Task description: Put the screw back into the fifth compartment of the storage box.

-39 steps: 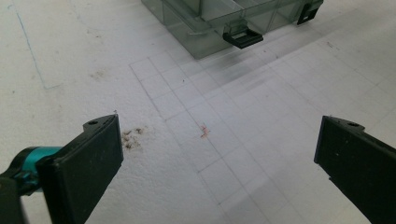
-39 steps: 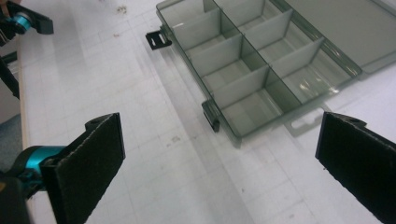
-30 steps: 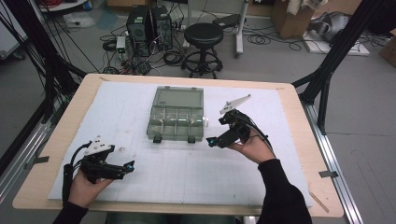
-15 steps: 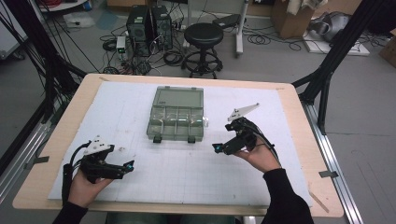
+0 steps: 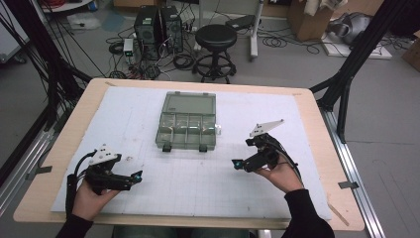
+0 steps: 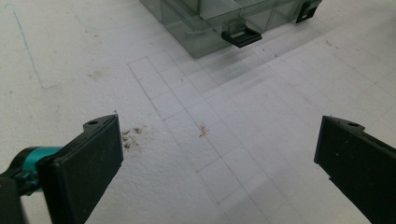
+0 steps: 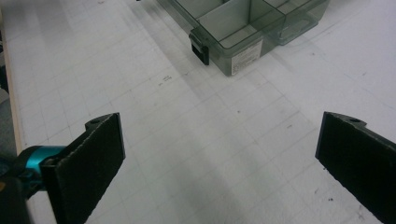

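The clear plastic organizer box (image 5: 187, 121) sits in the middle of the high view, a bit toward the top, on the white grid sheet (image 5: 198, 178) that covers the wooden bench (image 5: 74, 124). Its lid is flipped open at the back & the little compartments face up w/ two black latches (image 5: 167, 147) at the front edge. The left gripper (image 5: 136, 175) is at the lower left of the frame, held low over the sheet, jaws wide apart w/ nothing in them. The right gripper (image 5: 236, 163) is at the lower right, well apart from the box, jaws also wide & empty. In the left gripper view the box (image 6: 233, 18) is at the top, a small red mark (image 6: 202, 131) on the sheet between the jaws. In the right gripper view the box (image 7: 243, 28) is at the top too.
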### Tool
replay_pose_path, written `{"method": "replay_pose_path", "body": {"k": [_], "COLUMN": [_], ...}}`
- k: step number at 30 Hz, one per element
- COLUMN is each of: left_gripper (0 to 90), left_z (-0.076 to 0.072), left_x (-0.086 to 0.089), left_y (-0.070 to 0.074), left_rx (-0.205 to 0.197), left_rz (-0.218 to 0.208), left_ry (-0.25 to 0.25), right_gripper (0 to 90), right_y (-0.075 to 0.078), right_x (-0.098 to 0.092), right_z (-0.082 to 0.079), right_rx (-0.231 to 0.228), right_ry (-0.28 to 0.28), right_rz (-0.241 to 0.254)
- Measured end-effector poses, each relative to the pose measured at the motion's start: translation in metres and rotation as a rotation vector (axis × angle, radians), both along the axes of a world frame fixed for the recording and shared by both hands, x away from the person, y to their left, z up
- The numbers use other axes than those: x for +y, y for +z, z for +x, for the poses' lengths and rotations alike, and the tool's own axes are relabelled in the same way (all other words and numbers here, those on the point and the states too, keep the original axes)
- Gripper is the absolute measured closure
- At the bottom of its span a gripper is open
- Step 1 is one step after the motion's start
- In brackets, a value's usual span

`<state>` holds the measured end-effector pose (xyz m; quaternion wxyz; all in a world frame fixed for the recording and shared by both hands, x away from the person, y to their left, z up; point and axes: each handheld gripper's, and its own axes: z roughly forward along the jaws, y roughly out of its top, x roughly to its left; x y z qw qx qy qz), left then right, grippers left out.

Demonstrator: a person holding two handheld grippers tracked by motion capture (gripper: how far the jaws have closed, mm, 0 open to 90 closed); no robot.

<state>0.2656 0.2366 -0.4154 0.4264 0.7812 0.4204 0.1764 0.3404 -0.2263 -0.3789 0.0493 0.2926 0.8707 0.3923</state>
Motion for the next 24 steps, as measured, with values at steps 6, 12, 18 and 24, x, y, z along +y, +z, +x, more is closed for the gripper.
{"method": "replay_pose_path", "body": {"k": [6, 12, 18, 24], "left_gripper": [1.7, 1.7, 1.7, 1.7], "left_z": [0.0, 0.0, 0.0, 0.0], "left_x": [0.0, -0.001, -0.002, -0.003], "left_y": [0.0, 0.0, -0.001, -0.001], "left_rx": [0.001, 0.004, 0.006, 0.008], "left_rz": [-0.001, -0.001, 0.0, 0.002], "left_ry": [-0.002, -0.004, -0.007, -0.01], "right_gripper": [0.3, 0.3, 0.3, 0.3], "right_y": [0.0, -0.008, -0.014, -0.019], "right_x": [-0.009, -0.021, -0.029, -0.035], "right_z": [-0.006, -0.013, -0.021, -0.029], "right_rx": [-0.012, -0.012, -0.014, -0.012], "right_ry": [-0.024, -0.051, -0.07, -0.085], "right_rz": [0.015, 0.023, 0.028, 0.026]}}
